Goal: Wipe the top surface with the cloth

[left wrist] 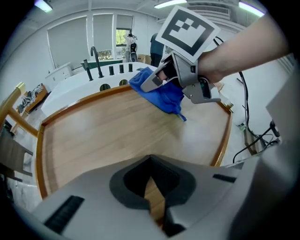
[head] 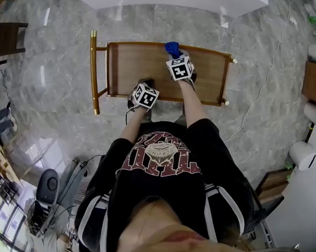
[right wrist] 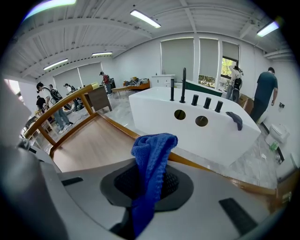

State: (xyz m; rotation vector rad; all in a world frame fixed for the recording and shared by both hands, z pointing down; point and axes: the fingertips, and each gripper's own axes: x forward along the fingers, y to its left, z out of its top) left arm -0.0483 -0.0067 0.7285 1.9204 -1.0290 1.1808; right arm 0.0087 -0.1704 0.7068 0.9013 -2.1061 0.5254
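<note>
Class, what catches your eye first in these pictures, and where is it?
The bright blue cloth, pinched in the right gripper at the far edge of the wooden top. Next, the left gripper, closed on that top's near rim, and the white tub with black taps just beyond.

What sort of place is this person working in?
Probably a big open workroom or lab, not a home: strip lights on a bare ceiling, a white counter with black taps, and other people in the background.
</note>
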